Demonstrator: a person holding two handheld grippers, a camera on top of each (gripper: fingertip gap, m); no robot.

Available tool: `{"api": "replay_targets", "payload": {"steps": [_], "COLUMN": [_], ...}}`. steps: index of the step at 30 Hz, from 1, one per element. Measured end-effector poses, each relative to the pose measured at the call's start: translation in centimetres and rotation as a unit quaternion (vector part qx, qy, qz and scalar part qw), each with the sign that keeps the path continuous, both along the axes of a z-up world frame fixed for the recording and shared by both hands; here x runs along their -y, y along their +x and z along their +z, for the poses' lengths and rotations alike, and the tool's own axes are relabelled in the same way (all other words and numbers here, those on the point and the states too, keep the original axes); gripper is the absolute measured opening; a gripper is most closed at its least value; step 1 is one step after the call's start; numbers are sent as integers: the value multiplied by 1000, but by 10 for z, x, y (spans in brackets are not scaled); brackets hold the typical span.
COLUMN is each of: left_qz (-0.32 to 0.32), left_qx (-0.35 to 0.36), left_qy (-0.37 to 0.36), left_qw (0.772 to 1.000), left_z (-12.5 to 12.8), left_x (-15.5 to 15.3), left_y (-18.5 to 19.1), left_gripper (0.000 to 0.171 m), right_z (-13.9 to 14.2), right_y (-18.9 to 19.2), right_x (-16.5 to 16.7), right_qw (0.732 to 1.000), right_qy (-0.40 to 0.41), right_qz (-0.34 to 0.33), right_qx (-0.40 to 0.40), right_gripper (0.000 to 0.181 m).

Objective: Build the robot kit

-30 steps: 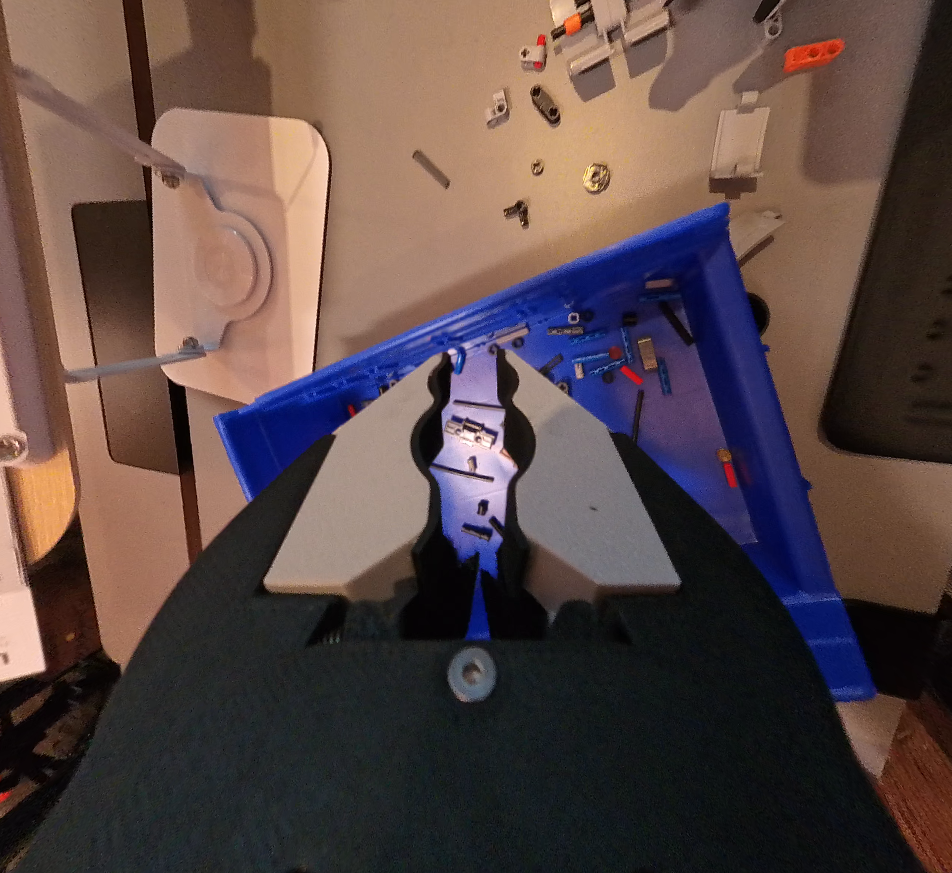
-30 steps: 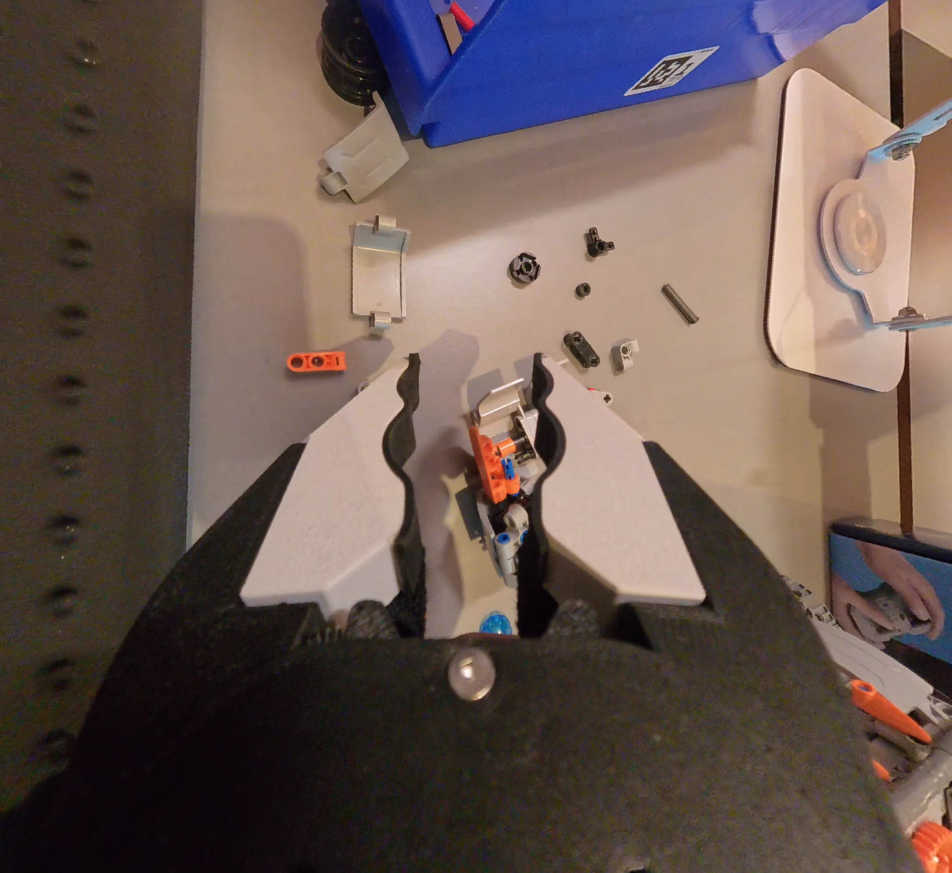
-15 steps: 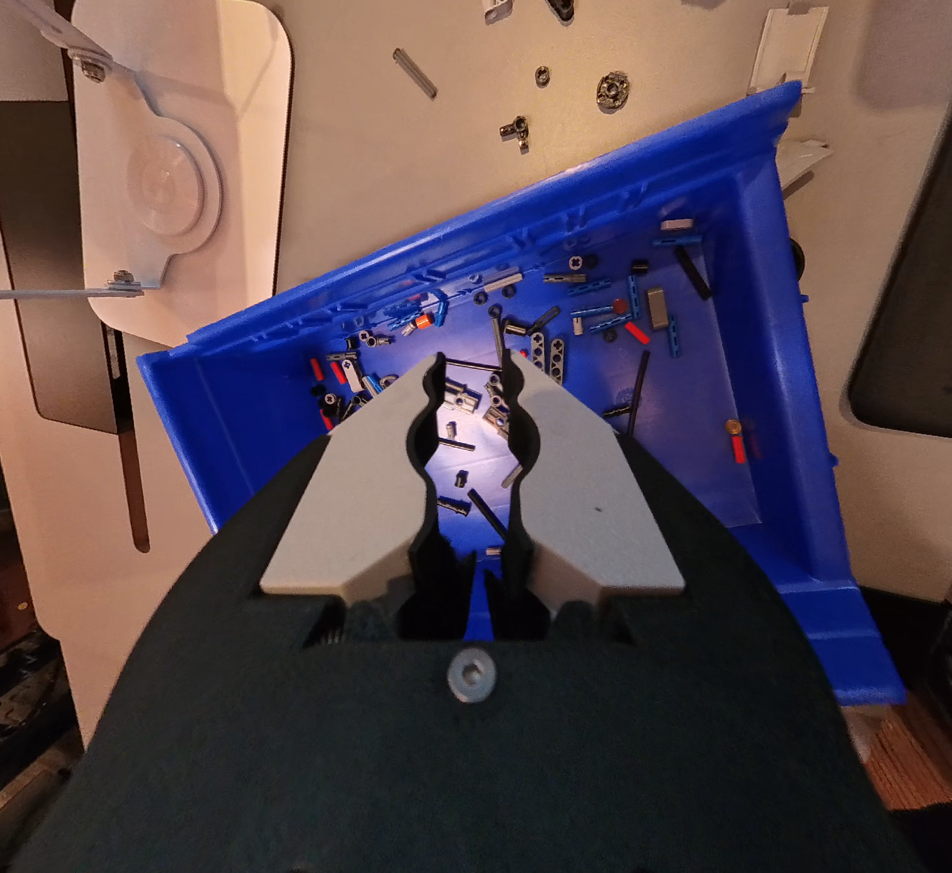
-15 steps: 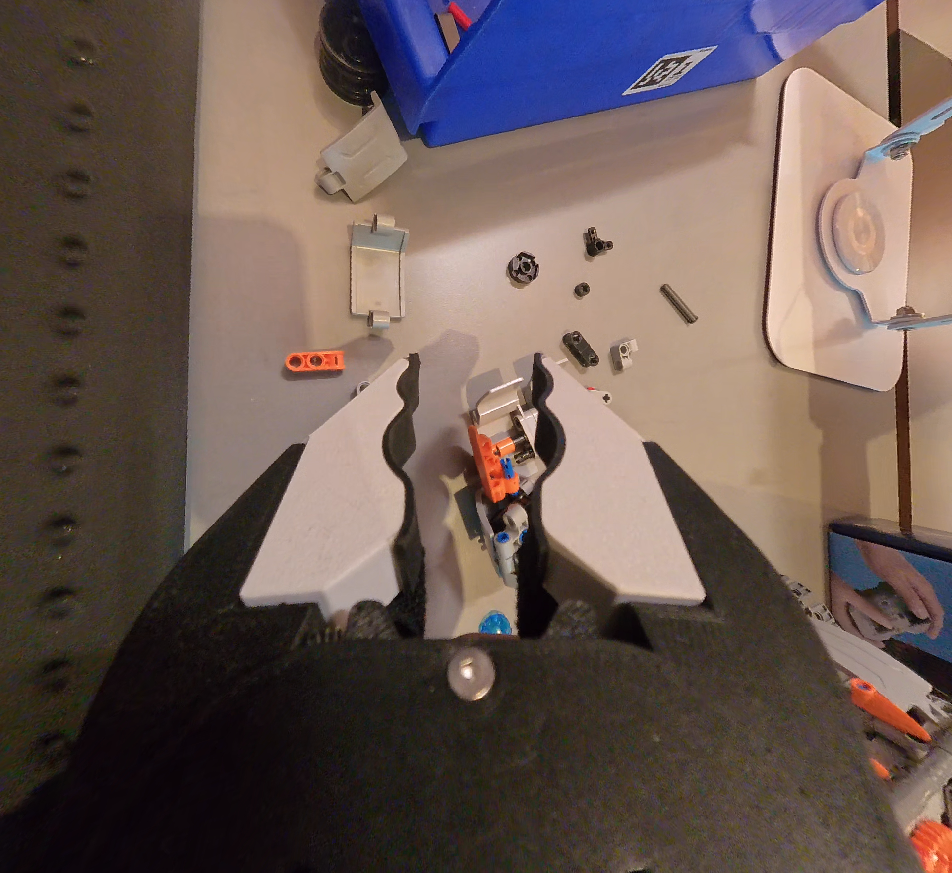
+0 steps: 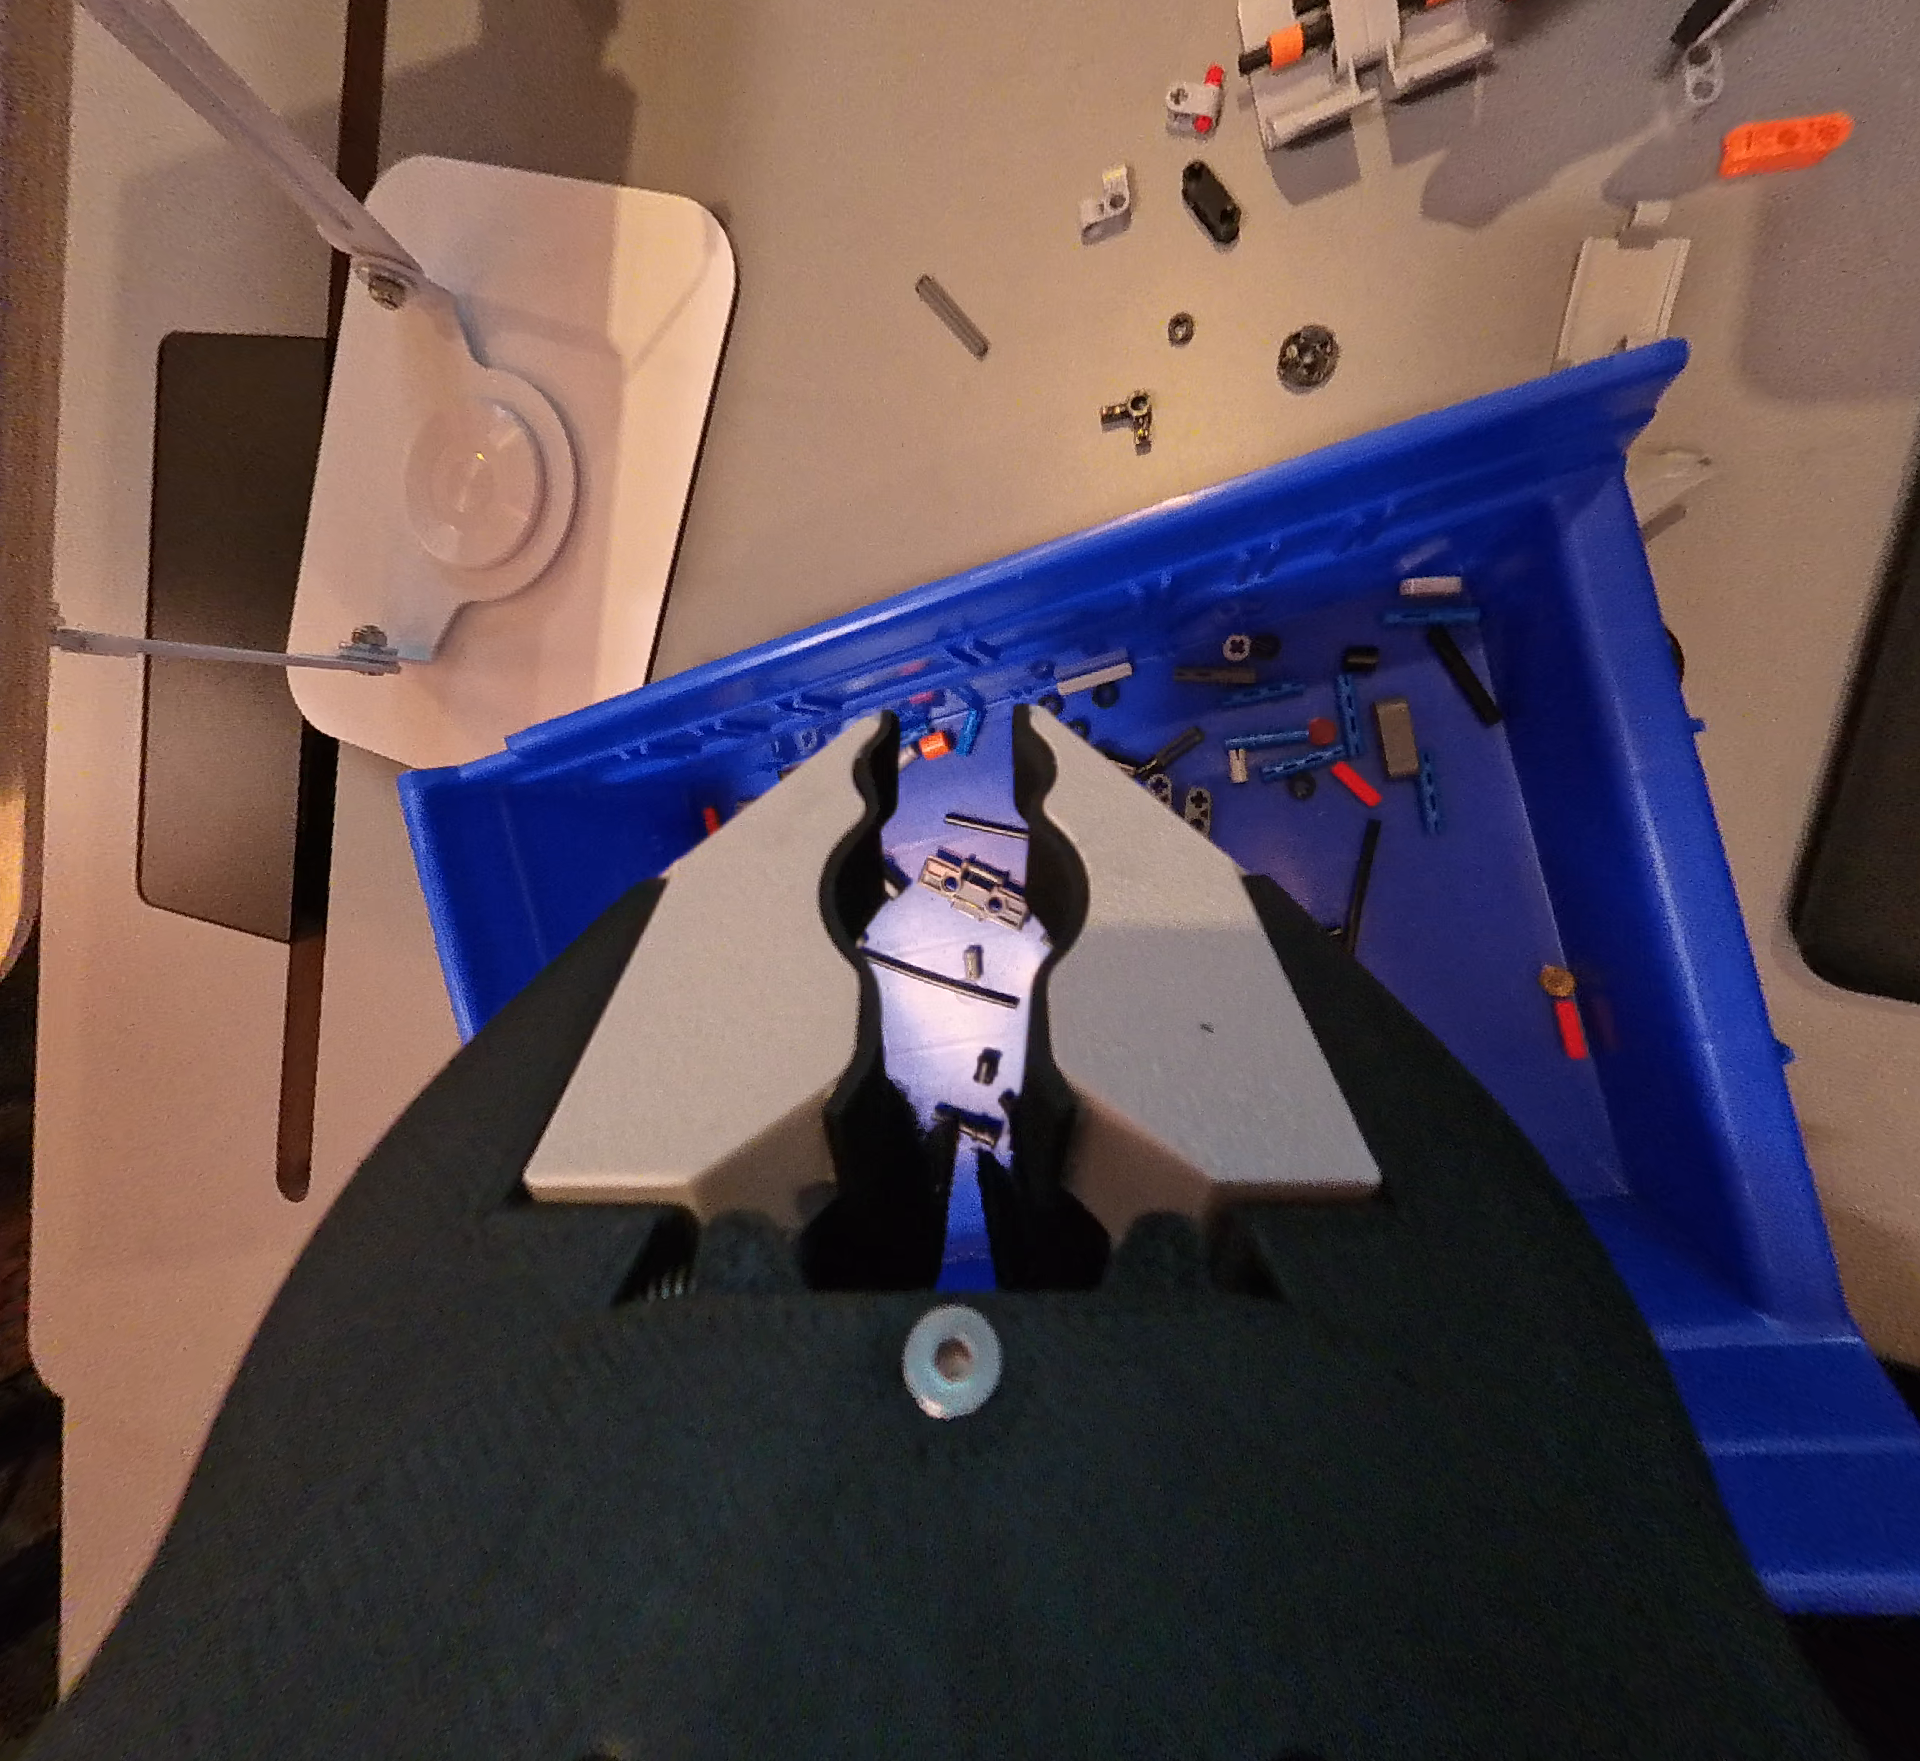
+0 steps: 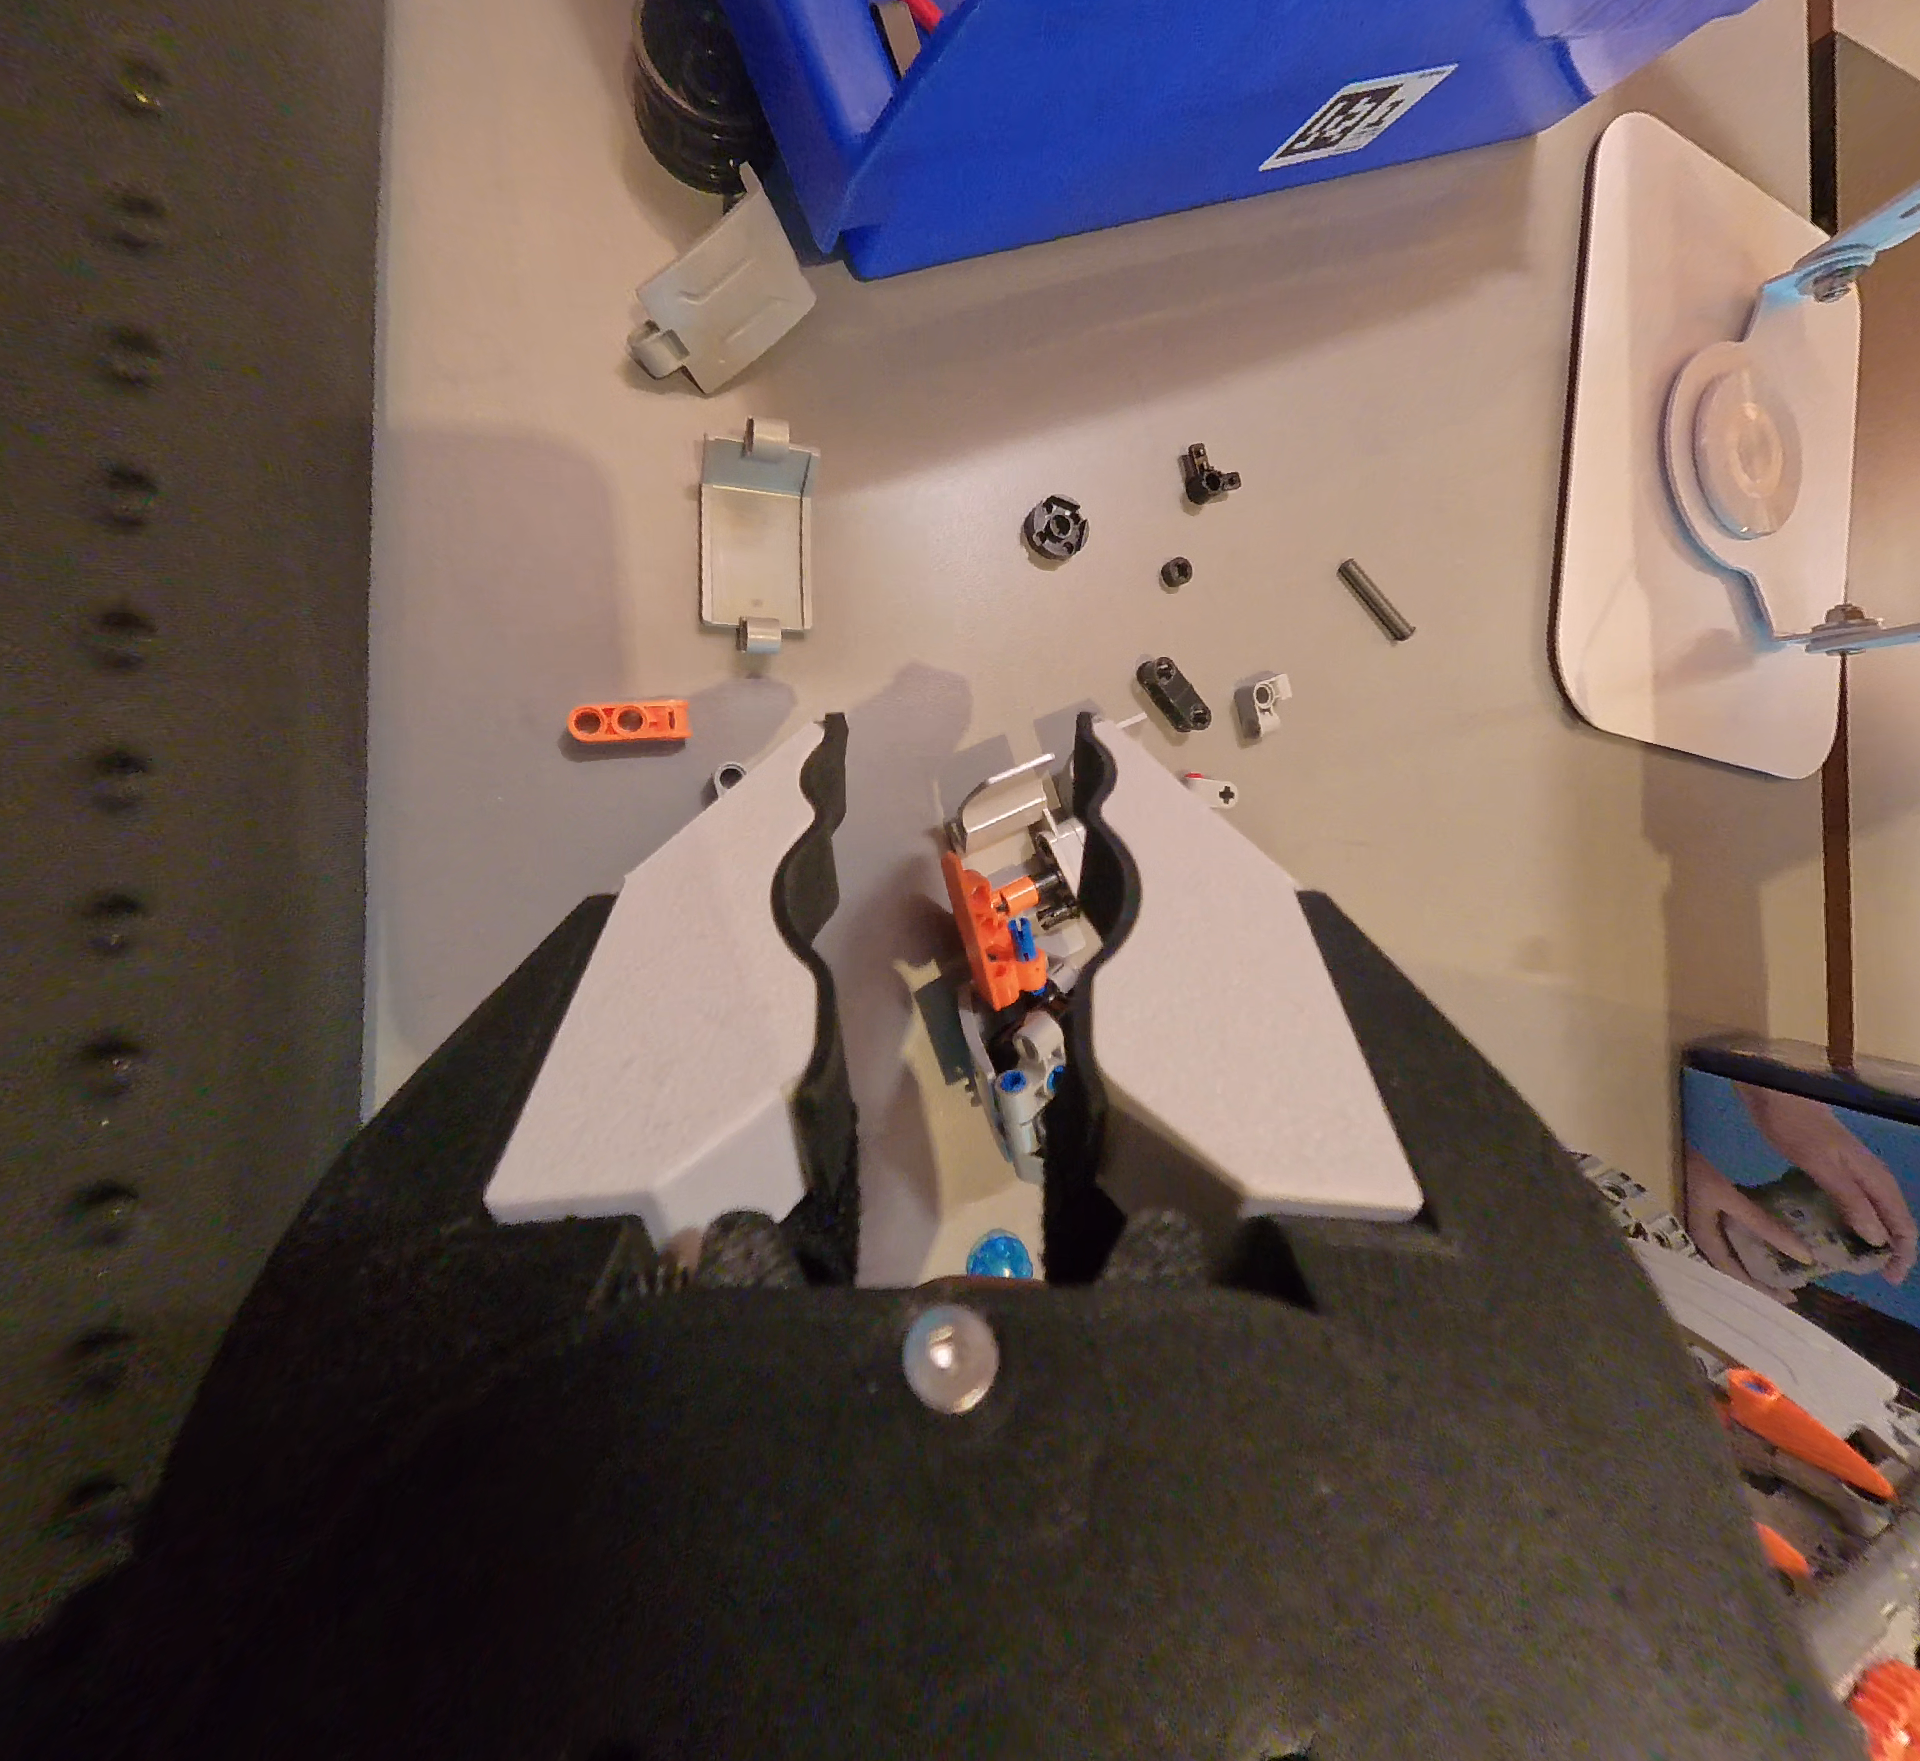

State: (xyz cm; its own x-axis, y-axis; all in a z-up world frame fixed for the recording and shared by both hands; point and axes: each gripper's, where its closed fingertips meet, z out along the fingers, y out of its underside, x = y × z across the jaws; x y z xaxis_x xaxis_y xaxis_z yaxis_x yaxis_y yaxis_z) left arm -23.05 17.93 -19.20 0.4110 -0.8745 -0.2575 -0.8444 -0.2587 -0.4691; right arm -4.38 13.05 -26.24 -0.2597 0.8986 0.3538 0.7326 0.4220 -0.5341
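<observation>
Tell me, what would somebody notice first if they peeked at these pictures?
Probably the big blue bin, tilted on the table with lots of tiny building pieces inside; the left hand-held gripper hangs open right over it. Next, the orange and grey half-built model sitting between the open fingers of the right hand-held gripper. Small loose parts, like an orange beam, lie scattered on the table beyond that model.

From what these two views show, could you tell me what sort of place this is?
Probably a hobby or workshop table for building-brick assembly: a blue bin of small parts, loose pieces such as an orange beam on the tabletop, and a partly built grey-and-orange assembly.
</observation>
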Motion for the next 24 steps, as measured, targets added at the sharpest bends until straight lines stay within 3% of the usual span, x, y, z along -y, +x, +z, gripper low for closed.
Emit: {"api": "replay_targets", "payload": {"steps": [17, 24], "left_qz": [3, 34], "left_qx": [-41, -60], "left_qy": [9, -16], "left_qw": [999, 997], "left_z": [4, -3], "left_x": [-6, -4], "left_y": [-25, -44], "left_gripper": [20, 21], "right_z": [-5, -2], "right_y": [0, 0], "right_x": [-3, -1], "right_qw": [1000, 1000], "right_qy": [-6, -4], "right_qz": [-4, -2], "right_qx": [5, 1], "right_gripper": [42, 42]}}
